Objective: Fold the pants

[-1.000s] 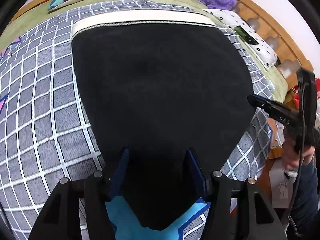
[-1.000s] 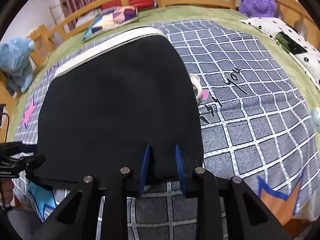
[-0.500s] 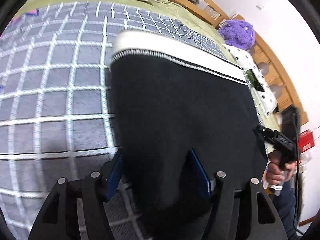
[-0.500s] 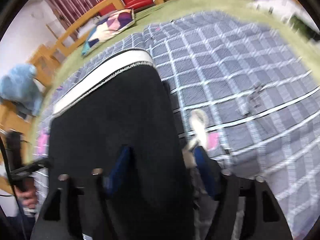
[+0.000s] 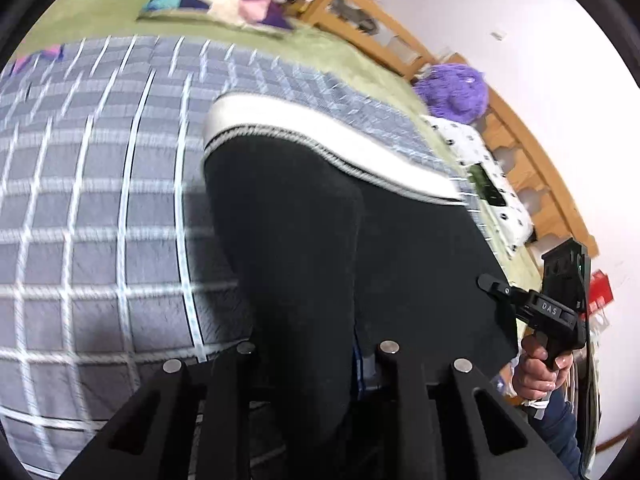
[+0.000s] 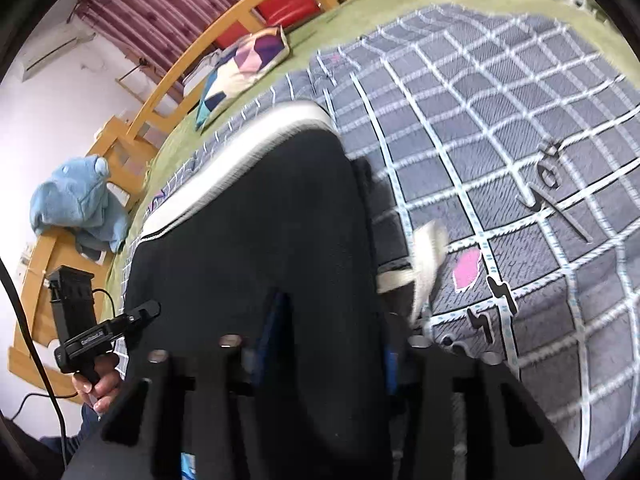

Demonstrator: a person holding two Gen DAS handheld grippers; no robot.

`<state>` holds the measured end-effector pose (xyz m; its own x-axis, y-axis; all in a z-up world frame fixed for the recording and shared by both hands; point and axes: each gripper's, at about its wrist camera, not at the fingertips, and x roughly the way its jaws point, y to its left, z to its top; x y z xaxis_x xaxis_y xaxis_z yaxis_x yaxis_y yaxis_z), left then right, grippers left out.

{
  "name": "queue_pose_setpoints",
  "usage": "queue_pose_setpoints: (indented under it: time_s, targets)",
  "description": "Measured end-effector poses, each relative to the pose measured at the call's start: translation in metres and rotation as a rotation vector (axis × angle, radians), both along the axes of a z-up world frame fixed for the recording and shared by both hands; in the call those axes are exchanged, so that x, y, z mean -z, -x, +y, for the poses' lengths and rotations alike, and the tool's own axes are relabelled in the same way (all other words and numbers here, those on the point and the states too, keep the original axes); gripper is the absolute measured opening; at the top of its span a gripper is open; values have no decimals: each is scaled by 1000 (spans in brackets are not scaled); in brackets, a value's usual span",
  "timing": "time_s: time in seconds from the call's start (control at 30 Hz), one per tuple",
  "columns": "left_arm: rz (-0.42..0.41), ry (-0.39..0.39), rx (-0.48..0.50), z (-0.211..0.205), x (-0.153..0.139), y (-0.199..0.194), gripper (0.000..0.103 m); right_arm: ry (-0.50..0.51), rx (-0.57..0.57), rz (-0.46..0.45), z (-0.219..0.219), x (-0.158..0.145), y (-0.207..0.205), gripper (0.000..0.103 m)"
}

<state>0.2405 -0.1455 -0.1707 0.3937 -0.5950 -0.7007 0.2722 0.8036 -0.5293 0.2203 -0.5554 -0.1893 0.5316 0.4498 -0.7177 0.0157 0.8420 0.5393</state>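
The black pants [image 5: 304, 240] with a white waistband [image 5: 320, 140] lie on the grey checked blanket. My left gripper [image 5: 308, 356] is shut on the near left corner of the pants and lifts it. My right gripper [image 6: 324, 344] is shut on the near right corner of the pants [image 6: 256, 240] and lifts it. A white drawstring [image 6: 424, 256] hangs at the right edge. Each gripper shows in the other view: the right gripper [image 5: 496, 284] and the left gripper [image 6: 144, 310].
The grey checked blanket [image 5: 100, 200] covers a green bed [image 6: 360, 8] with a wooden rail [image 5: 532, 168]. A patchwork pillow [image 5: 216, 0], a purple plush [image 5: 452, 92], a blue plush [image 6: 76, 200] and a spotted pillow [image 5: 492, 184] lie around the edges.
Both grippers have closed on the near edge of the pants and raised it, carrying it forward toward the waistband. The cloth now drapes up over the fingers.
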Motion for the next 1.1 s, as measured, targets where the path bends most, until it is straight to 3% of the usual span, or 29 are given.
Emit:
queue_pose_setpoints:
  time_s: [0.1, 0.2, 0.3, 0.37, 0.47, 0.53, 0.57, 0.6, 0.63, 0.7, 0.77, 0.8, 0.83, 0.87, 0.97, 1.03, 1.1]
  targets:
    - [-18, 47, -9, 24, -36, 2, 22, 12, 4, -69, 26, -36, 10, 27]
    - [-124, -19, -48, 73, -80, 20, 21, 41, -36, -128, 77, -66, 16, 25]
    - [-154, -107, -94, 128, -98, 25, 22, -45, -84, -179, 125, -75, 14, 24]
    - [-122, -147, -130, 164, -90, 21, 22, -82, -124, -154, 165, -63, -1, 24]
    - [-18, -221, -172, 196, -46, 10, 26, -16, -199, -49, 220, -23, -31, 23]
    - [52, -247, -199, 208, -6, 5, 43, 92, -200, -33, 243, 1, -39, 31]
    - [59, -251, -209, 213, 11, 5, 49, 134, -212, -87, 245, 4, -37, 32]
    - [43, -259, -224, 217, 22, 9, 62, 149, -231, -115, 245, 6, -37, 33]
    - [21, -262, -228, 211, 28, 10, 66, 153, -226, -99, 245, 7, -40, 36]
    - [-15, -276, -220, 210, 27, 16, 66, 184, -203, -60, 247, 3, -44, 40]
    - [-44, -323, -233, 210, 11, 25, 63, 292, -212, -64, 252, -8, -35, 47]
    - [-64, -348, -245, 212, 2, 30, 61, 311, -198, -51, 252, -14, -33, 44]
    - [-99, -364, -255, 215, -11, 41, 61, 313, -164, -39, 250, -22, -26, 33]
    - [-132, -354, -250, 215, -24, 52, 61, 299, -117, -62, 248, -37, -15, 29]
    - [-177, -325, -228, 209, -49, 79, 61, 280, -122, -164, 248, -63, 12, 29]
    - [-175, -359, -206, 197, -48, 100, 61, 285, -171, -172, 259, -62, 26, 29]
    - [-139, -378, -192, 192, -27, 119, 61, 345, -234, -124, 271, -45, 36, 27]
